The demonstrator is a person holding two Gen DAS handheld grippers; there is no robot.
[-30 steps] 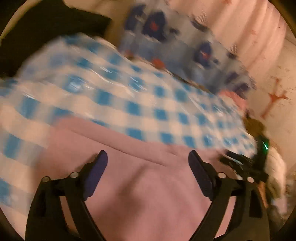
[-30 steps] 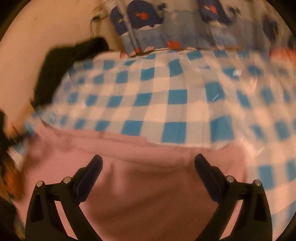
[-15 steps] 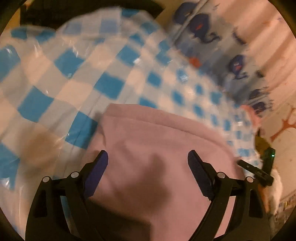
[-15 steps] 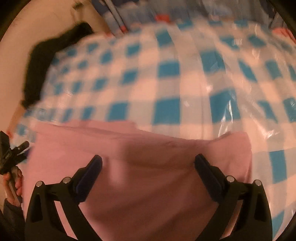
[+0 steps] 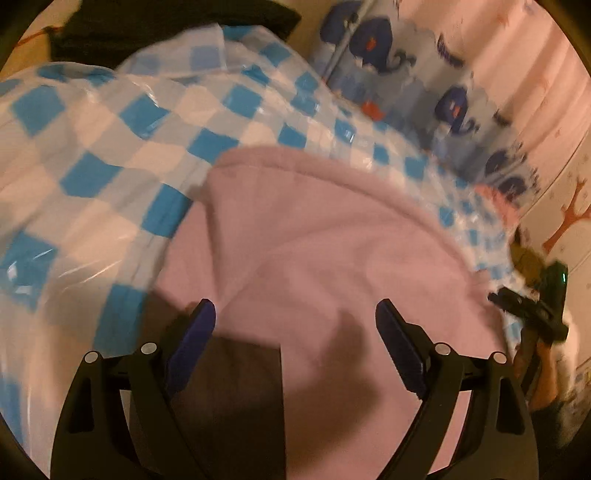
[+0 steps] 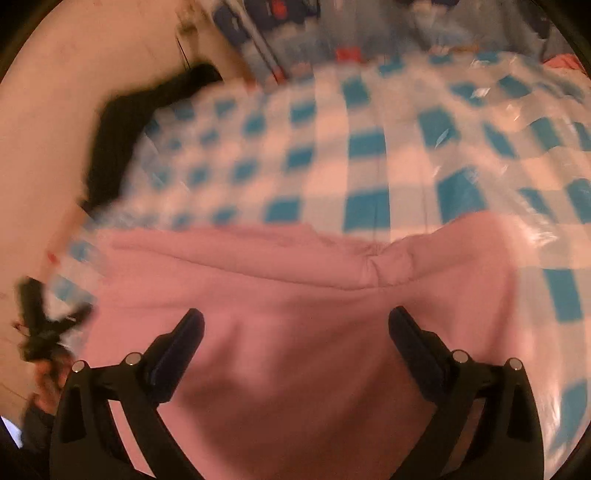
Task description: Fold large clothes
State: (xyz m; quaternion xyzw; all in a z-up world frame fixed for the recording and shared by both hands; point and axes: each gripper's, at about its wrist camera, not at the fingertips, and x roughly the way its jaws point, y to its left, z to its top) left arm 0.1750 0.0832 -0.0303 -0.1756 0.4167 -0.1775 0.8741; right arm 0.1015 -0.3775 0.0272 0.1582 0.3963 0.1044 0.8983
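A large pink garment lies folded over on a blue-and-white checked plastic cover. My left gripper is open above the garment's left part, with nothing between its fingers. In the right wrist view the pink garment shows a folded edge with a bunched crease near the middle. There my right gripper is open above the cloth, its jaws wide apart and holding nothing. In the left wrist view the right gripper shows at the far right edge. The left gripper shows blurred at the left edge of the right wrist view.
A black garment lies at the far edge of the checked cover. A light blue cloth with dark whale prints hangs behind. A pink curtain and a wall with a red tree sticker stand at the right.
Both grippers have shifted over the pink garment, the left one dropping closer and toward its left edge. The garment's folded edge now shows a bunched crease. Both grippers stay open.
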